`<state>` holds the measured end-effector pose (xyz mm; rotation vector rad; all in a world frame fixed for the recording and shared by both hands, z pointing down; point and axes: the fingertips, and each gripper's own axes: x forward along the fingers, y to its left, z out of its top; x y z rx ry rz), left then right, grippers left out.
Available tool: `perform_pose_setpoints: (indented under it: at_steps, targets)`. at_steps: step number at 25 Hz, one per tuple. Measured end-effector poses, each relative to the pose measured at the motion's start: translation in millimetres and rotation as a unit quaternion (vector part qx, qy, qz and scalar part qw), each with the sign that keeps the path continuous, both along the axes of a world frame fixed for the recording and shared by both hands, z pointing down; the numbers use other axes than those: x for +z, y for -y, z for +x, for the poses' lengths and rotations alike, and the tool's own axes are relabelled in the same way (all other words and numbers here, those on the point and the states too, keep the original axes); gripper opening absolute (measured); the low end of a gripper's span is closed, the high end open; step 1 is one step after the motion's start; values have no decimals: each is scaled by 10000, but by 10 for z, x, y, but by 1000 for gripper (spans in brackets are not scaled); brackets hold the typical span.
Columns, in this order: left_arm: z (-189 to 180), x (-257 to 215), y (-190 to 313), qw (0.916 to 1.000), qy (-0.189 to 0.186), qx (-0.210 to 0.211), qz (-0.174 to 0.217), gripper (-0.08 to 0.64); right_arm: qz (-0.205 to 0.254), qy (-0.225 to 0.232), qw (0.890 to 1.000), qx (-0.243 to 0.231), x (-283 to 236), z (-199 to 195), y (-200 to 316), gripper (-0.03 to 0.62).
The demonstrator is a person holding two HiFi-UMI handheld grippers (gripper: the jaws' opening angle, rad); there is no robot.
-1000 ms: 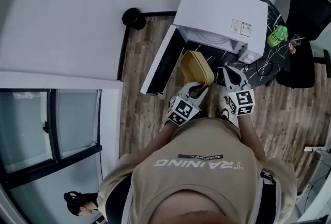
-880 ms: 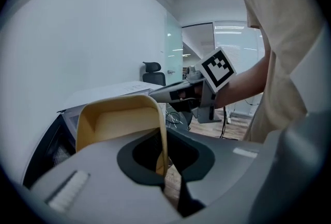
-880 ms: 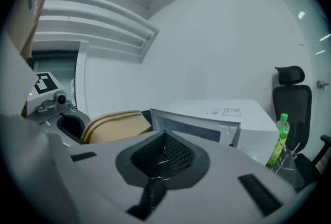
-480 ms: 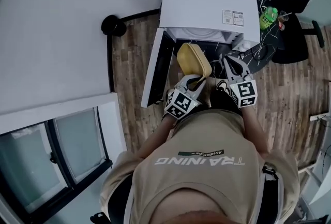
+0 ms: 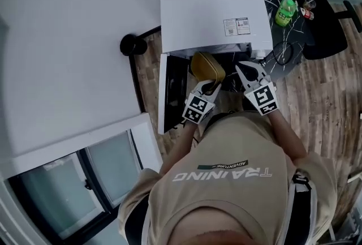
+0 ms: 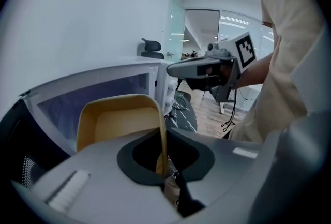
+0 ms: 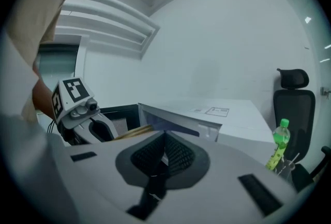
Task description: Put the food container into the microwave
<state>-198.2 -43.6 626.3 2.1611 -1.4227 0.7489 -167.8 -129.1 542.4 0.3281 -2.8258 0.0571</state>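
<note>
The food container [image 5: 207, 66] lies at the mouth of the microwave [image 5: 210, 17], door [image 5: 169, 94] at left, bottle [image 5: 285, 11] at right.

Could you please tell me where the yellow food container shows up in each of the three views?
Head view: food container top centre, at the microwave mouth.
Left gripper view: food container lower left, gripped by the left gripper.
Right gripper view: food container a thin yellow sliver left of centre.
Shared landmark: the white microwave.

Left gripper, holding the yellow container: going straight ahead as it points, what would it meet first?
The left gripper, shut on the yellow food container, points at the open microwave. Nothing shows between them; the container would likely enter the cavity first, though depth is unclear.
</note>
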Motion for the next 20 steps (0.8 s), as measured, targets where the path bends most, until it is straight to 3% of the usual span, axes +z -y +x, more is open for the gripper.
perform_pose_setpoints:
  at_steps: [2, 5, 8, 13, 20]
  targets:
    - [-14, 87, 178, 9998, 24, -74, -155, 26, 197, -17, 9997, -125, -15, 45, 111, 11]
    - [-60, 188, 389, 9989, 15, -226, -408, 26, 872, -198, 9955, -326, -76, 116, 225, 11]
    - [-139, 288, 588, 9977, 109, -238, -630, 26, 1090, -290, 9925, -479, -76, 156, 299, 11]
    - [-243, 383, 834, 9959, 296, -75, -851, 26, 971, -399, 9926, -612, 19, 214, 264, 11]
    - [-444, 600, 1052, 9821, 1384, 674, -1080, 26, 334, -205, 9986, -342, -10, 161, 279, 11]
